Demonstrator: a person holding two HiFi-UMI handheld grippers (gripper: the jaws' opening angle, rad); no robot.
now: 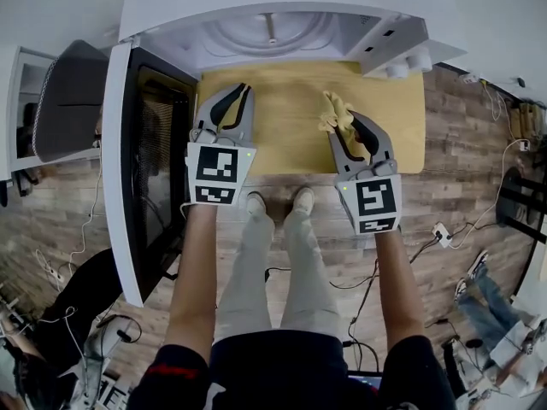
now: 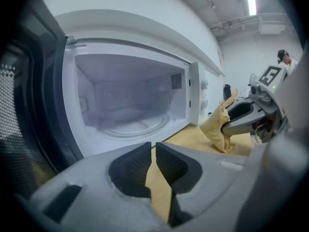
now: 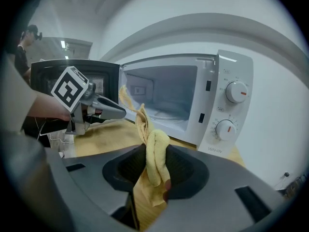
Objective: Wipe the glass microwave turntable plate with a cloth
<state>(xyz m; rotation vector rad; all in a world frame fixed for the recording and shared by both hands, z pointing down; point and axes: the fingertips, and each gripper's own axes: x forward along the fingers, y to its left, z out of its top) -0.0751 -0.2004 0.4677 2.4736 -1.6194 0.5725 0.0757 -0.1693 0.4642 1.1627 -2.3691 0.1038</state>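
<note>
1. Microwave (image 1: 256, 7): white, on a wooden table (image 1: 291, 118); its door (image 1: 158, 169) is swung fully open at its left.
2. Glass turntable plate (image 2: 130, 125): seated on the microwave's cavity floor, with nothing touching it.
3. Left gripper (image 2: 153, 151): in front of the microwave's opening, jaws clenched and empty.
4. Right gripper (image 3: 154, 163): in front of the microwave's dial side, jaws grasping the yellow cloth (image 3: 155, 153), which is bunched.
5. Progress: cloth in hand and door open. Wiping appears unstarted, so the whole plate remains to be done.
</note>
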